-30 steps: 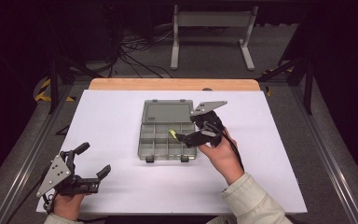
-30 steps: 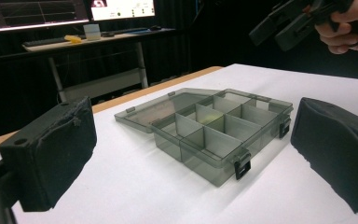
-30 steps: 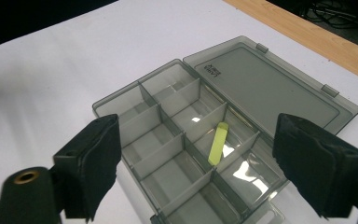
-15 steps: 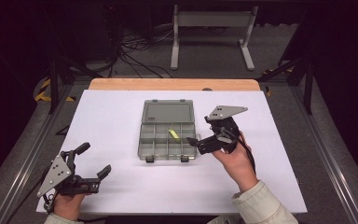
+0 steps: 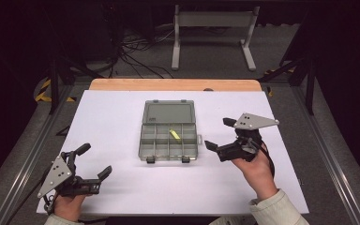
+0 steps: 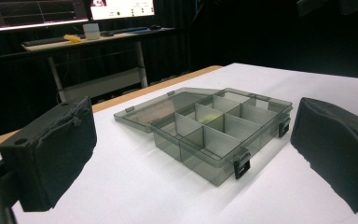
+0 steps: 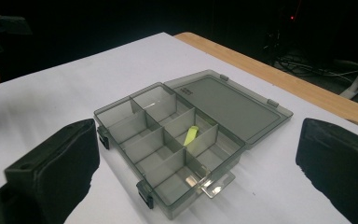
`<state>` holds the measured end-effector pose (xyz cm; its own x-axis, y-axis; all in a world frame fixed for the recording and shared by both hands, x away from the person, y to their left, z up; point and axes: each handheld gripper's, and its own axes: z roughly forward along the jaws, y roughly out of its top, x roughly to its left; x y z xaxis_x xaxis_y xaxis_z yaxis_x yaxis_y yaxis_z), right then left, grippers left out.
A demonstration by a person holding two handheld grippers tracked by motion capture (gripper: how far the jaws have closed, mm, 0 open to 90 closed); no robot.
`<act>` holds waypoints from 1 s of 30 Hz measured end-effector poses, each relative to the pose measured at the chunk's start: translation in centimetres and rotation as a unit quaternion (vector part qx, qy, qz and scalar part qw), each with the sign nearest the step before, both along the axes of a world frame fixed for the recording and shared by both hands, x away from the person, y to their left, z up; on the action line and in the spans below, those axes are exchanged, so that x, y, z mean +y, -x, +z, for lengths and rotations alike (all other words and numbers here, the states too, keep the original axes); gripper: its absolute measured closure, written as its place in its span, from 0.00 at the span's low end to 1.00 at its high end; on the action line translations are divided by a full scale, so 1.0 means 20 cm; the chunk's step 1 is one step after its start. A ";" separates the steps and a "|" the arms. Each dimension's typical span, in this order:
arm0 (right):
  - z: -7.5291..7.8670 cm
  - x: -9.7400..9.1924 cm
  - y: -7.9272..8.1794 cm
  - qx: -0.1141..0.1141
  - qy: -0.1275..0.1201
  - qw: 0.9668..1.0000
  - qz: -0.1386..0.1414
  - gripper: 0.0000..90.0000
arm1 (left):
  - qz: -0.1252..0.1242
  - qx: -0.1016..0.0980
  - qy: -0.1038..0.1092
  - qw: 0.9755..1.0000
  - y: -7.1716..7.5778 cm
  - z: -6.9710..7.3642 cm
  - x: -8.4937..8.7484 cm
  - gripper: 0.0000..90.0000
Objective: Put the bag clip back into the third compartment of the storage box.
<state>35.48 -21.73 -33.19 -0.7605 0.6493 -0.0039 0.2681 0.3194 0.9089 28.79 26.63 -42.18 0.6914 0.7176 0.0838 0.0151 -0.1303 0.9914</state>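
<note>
A grey translucent compartment box (image 5: 169, 140) is seen at the middle of a white table (image 5: 122, 117), its lid (image 5: 168, 113) folded flat open toward the far side. A small label is moulded on the lid near the hinge, but its writing is too small to be read. The tray is split into a grid of small compartments, and two black latches (image 5: 150, 160) are fixed on its near edge. A yellow-green strip (image 5: 174, 134) is leaned across a divider in the far row, right of centre; the other compartments look bare.

The right hand-held gripper (image 5: 219, 133) is held just right of the box, clear of it, with its jaws pointed left toward the tray. Its jaws have just been opening and are spread wide, with nothing between them. In the right gripper view the box is framed between the two black pads (image 7: 60, 163).

The left hand-held gripper (image 5: 93, 161) is rested at the near left corner of the table, well apart from the box. Its jaws are also spread, and nothing is pinched.

Bare white surface is left on every side of the box, with most room at the left. A wooden strip (image 5: 176, 85) is seen along the far edge of the table, and metal rails (image 5: 18, 173) run along its left and right sides. Cables (image 5: 131, 56) and a pale stand (image 5: 211, 37) are seen on the dark floor beyond.
</note>
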 end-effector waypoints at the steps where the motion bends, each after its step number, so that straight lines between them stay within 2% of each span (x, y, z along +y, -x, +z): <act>1: 0.00 -0.01 0.01 0.001 -0.005 1.000 0.001 0.00 | -0.001 0.000 -0.001 1.000 0.00 0.00 0.00 0.01; 5: -0.02 -0.07 0.03 0.001 -0.022 1.000 -0.001 0.00 | -0.001 0.001 -0.002 1.000 0.00 0.00 0.00 0.01; 11: -0.05 -0.15 0.08 -0.021 -0.021 0.999 -0.012 0.00 | 0.004 0.000 0.001 1.000 0.00 0.00 0.00 0.01; 15: -0.10 -0.21 0.13 -0.041 -0.034 0.998 -0.019 0.00 | 0.005 0.000 0.000 1.000 0.00 0.00 0.00 0.01; 18: -0.11 -0.23 0.15 -0.049 -0.039 0.998 -0.010 0.01 | 0.005 -0.001 0.000 1.000 0.00 0.00 0.00 0.01; 20: -0.13 -0.25 0.17 -0.054 -0.048 0.997 0.009 0.01 | 0.005 -0.001 -0.001 1.000 0.00 0.00 0.01 0.01; 25: -0.18 -0.28 0.22 -0.072 -0.055 0.996 0.006 0.01 | 0.006 -0.002 0.000 1.000 0.00 0.00 0.01 0.01; 30: -0.22 -0.31 0.24 -0.075 -0.050 0.996 0.001 0.01 | 0.007 -0.004 -0.003 1.000 0.01 0.00 0.01 0.01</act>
